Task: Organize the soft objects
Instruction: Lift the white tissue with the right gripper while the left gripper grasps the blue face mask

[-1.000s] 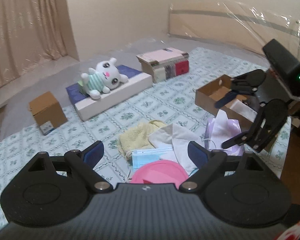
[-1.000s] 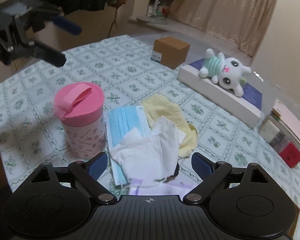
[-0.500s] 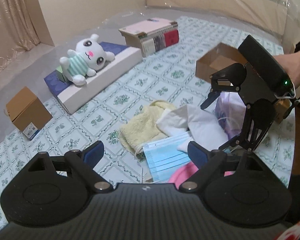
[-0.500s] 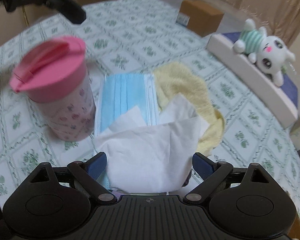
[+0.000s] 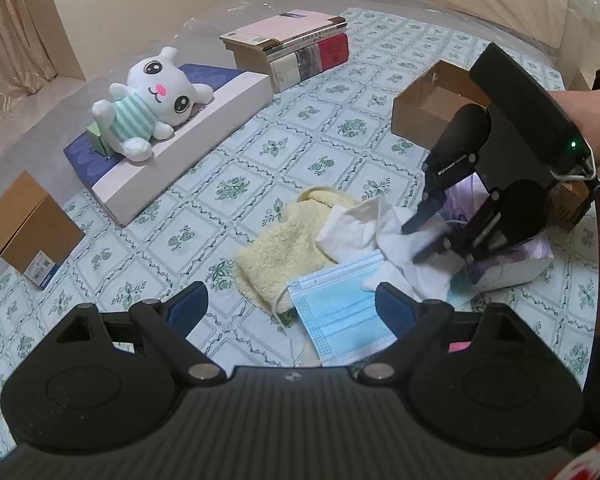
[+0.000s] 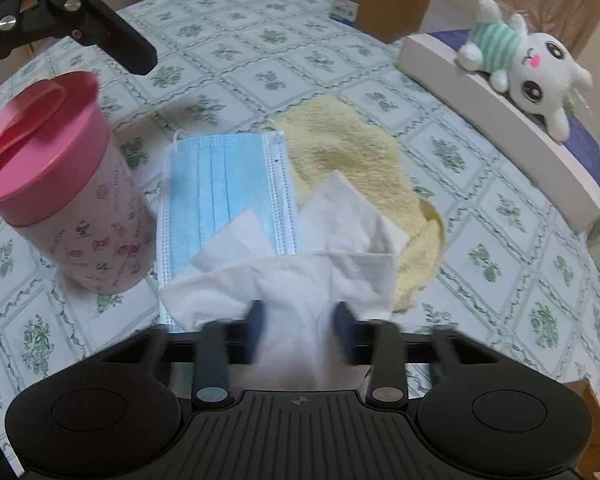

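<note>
Right gripper [image 6: 298, 326] closing around a white tissue [image 6: 300, 280] atop a pile of soft items on a patterned tablecloth [image 5: 328, 132].

Its fingers straddle the tissue's bunched near edge, blurred and not yet clamped, likely because the tissue lies uppermost, over a blue face mask [image 6: 228, 184] and yellow towel [image 6: 352, 156]. The left gripper [image 5: 290, 308] hovers spread wide and empty; an open cardboard box [image 5: 432, 104] nearby seems the destination.

no legible text (box [image 5: 32, 232] label, book spines [image 5: 300, 60] too blurry)

Right claw [image 6: 298, 330] fingers blurred; pink cup [image 5: 458, 347] hidden behind left claw [image 5: 290, 306]
</note>
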Demonstrator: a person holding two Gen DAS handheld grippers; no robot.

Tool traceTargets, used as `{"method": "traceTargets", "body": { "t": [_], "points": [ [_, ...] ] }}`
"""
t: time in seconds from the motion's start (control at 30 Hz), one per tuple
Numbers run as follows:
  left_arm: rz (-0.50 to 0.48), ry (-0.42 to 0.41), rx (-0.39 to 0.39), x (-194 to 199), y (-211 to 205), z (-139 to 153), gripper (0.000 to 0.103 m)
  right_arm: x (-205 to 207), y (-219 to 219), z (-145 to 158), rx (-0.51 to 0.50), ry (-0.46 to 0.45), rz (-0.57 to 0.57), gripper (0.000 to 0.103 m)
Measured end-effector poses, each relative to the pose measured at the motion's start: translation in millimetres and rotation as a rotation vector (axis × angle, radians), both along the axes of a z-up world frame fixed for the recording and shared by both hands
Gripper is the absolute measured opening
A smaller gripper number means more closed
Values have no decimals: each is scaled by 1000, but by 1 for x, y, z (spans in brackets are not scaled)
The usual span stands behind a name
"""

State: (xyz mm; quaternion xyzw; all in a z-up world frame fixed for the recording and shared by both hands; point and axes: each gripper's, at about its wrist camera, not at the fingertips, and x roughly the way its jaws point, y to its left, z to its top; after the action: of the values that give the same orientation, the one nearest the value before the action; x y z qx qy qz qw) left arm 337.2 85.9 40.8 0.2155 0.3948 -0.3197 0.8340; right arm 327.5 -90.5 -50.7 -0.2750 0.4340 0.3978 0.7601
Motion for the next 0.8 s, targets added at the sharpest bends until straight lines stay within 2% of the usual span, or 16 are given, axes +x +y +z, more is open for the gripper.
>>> {"method": "traceTargets", "body": {
  "t": [0.1,0.23,0.4,0.5,0.67,0.7,0.77,0.8],
  "points": [
    [-11,2,10,4,-6,0,89,-1,-3,2,5,-15,-13,4],
    [-23,5,27,8,-14,-2,89,4,-9,12,18,-93,-71,2],
    [-67,17,53,17,-25,-4,89,25,-27,24,42,-161,-209,2],
    [-104,36,69,24,-34,-7,89,36,-36,25,68,-130,-243,2],
    [-171,61,110,37,-52,-17,89,47,-41,15,96,-33,-210,3],
    [-181,64,113,38,-55,-19,89,50,-41,13,107,-17,-207,9],
    [-201,74,111,41,-59,-22,89,55,-43,8,123,12,-199,39],
    [-208,79,111,41,-61,-24,89,57,-42,6,132,19,-196,68]
  ]
}}
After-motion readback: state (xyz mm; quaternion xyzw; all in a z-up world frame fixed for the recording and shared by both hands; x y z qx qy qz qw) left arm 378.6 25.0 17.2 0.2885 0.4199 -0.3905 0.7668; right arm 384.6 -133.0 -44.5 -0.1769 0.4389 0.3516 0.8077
